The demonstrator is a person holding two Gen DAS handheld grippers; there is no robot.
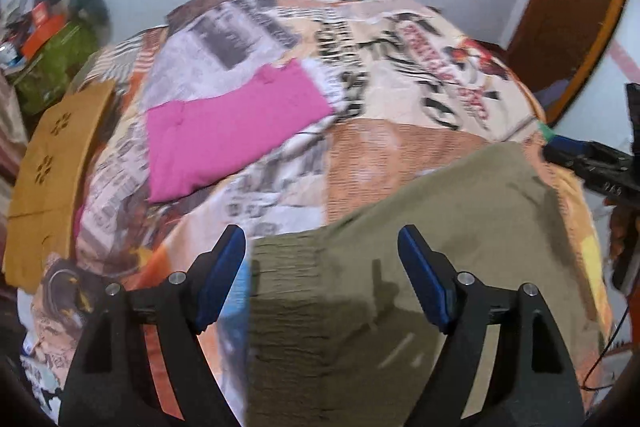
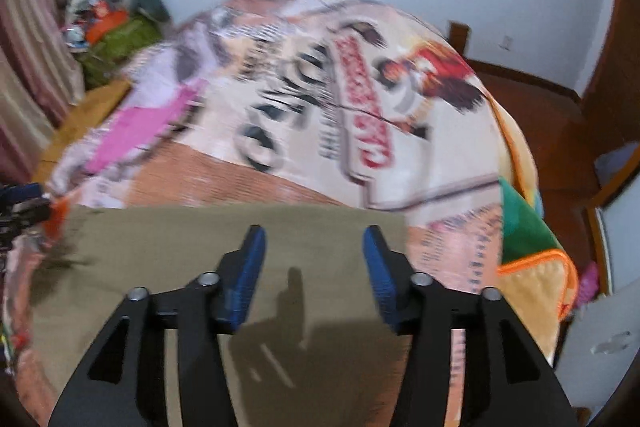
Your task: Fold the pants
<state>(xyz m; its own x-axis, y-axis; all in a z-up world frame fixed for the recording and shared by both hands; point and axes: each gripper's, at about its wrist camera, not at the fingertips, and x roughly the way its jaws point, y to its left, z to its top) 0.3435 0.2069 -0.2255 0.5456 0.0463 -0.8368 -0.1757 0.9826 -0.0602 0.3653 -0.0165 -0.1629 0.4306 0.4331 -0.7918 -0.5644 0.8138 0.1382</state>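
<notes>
Olive-green pants [image 1: 420,247] lie flat on the printed bedspread [image 1: 380,67], near the bed's front edge. My left gripper [image 1: 322,247] is open and empty, hovering over the pants' ribbed waistband end at their left side. In the right wrist view the pants [image 2: 200,259] spread across the foreground. My right gripper [image 2: 314,247] is open and empty above their right part. The right gripper also shows at the right edge of the left wrist view [image 1: 592,163]. The left gripper shows at the left edge of the right wrist view [image 2: 24,203].
A folded pink garment [image 1: 232,131] lies further back on the bedspread. A wooden headboard [image 1: 48,163] runs along the bed's left side, with a pile of clutter [image 1: 52,39] behind it. A wooden wardrobe [image 1: 568,7] stands at the right.
</notes>
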